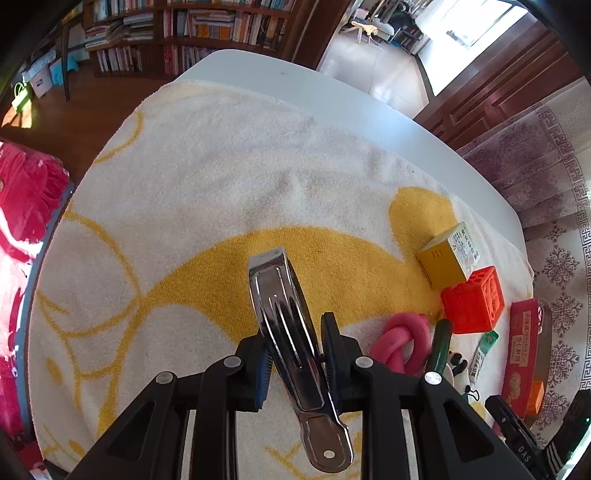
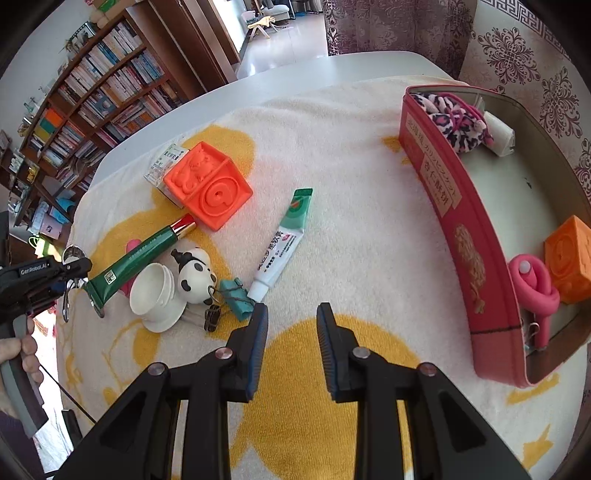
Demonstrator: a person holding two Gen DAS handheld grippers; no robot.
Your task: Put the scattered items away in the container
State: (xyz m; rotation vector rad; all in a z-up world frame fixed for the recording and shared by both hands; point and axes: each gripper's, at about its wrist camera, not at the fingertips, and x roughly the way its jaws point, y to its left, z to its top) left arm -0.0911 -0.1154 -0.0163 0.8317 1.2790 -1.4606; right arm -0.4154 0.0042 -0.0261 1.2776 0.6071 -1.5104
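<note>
Surface: a cream towel with yellow patterns [image 2: 332, 155] covered a pale table [image 1: 280, 77]; bookshelves [image 1: 192, 33] stood at the far side of the room.
Held item: a shiny chrome metal clip [image 1: 291, 332] was clamped between the pads of the left gripper [image 1: 295, 350], whose jaws stood pressed on its sides; its far end stuck out past the fingertips above the towel.
Container: a long red tin with a pale inside [image 2: 469, 236] lay at the right of the towel, open at the top.
Inside the tin: a pink leopard-print fabric pouch [image 2: 454, 118] and a white wrapped packet [image 2: 498, 133] were at the far end; an orange embossed cube [image 2: 572, 254] and a pink knotted rubber loop [image 2: 535, 288] were at the near end.
Right gripper [image 2: 291, 325]: its jaws stood apart with nothing between them, above bare towel left of the tin.
Scattered items: a white and green ointment tube [image 2: 284, 240] lay near the middle; left of it lay an orange-red embossed cube [image 2: 207, 184], a dark green tube with a gold and red cap [image 2: 144, 254], a black and white panda figure [image 2: 195, 273], a white suction cup [image 2: 155, 291] and a small teal binder clip [image 2: 236, 295].
Far item: a small yellow and white printed carton [image 1: 448, 254] was touching the orange-red cube.
</note>
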